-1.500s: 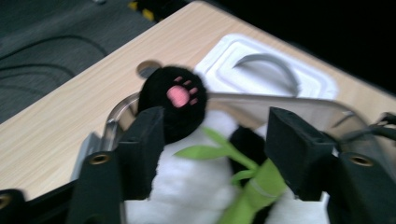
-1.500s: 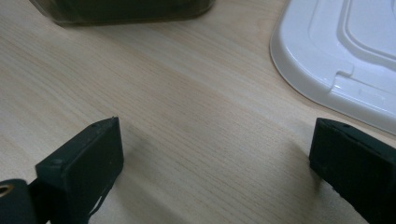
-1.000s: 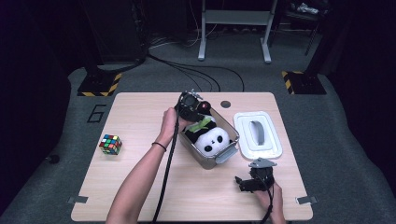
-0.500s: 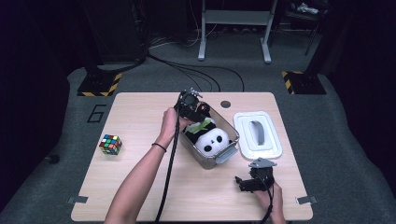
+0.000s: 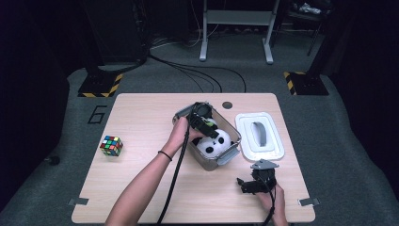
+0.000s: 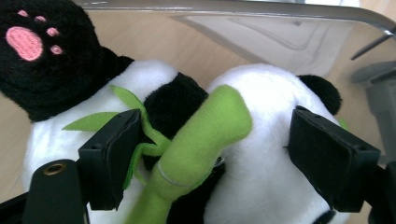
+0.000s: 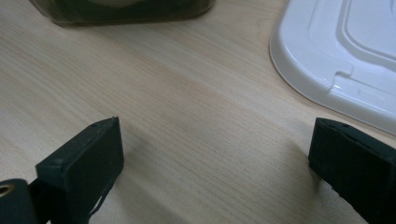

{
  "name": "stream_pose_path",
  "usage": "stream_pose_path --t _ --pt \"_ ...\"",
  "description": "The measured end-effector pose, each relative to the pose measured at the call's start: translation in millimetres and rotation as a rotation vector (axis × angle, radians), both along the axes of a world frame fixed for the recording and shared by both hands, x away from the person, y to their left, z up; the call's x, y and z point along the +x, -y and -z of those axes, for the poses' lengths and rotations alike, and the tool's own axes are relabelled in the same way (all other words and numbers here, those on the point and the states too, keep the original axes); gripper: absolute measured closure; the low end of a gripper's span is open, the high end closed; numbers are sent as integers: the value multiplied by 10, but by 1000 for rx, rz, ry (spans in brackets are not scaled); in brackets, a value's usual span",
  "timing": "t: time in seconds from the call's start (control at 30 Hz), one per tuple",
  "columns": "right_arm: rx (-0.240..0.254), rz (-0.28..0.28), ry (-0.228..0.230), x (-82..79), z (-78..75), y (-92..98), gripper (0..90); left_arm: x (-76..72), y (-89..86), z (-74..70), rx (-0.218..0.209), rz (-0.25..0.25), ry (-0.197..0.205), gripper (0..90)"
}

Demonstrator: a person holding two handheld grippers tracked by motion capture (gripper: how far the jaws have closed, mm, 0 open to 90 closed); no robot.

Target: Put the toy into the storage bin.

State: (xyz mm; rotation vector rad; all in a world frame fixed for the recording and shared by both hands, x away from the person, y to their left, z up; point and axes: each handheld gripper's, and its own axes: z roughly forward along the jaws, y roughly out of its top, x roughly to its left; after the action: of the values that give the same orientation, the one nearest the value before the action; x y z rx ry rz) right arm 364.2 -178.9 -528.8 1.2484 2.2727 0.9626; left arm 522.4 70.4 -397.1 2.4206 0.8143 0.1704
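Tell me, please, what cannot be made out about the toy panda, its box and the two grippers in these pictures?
- Panda, high view: the left gripper and hand hide its body.
- Panda's face, left gripper view: cut off by the bottom edge.
- Box, right gripper view: cut off by the top edge.
- Right gripper, high view: jaws too small and dark to judge.

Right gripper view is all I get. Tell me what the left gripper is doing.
Observer: The left gripper is down in the clear box. Its jaws have just been opening and stand either side of the panda plush's green bamboo stick.
Operator: Say where the plush lies.
Observer: In the box, white face upward.
Operator: Report what else is on the table.
Observer: A colour cube sits apart near the left edge.
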Motion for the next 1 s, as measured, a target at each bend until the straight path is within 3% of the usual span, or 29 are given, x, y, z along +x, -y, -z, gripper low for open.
stream_pose_path --t 0.33,0.53,1.0 --pt "1 1 1 0 1 -1 24 -61 152 68 116 -7 32 211" --pt "0 0 0 0 0 0 25 -65 43 -4 32 -18 29 202" --pt "1 4 1 -2 1 -1 26 -229 -323 -301 -39 -55 112 84"
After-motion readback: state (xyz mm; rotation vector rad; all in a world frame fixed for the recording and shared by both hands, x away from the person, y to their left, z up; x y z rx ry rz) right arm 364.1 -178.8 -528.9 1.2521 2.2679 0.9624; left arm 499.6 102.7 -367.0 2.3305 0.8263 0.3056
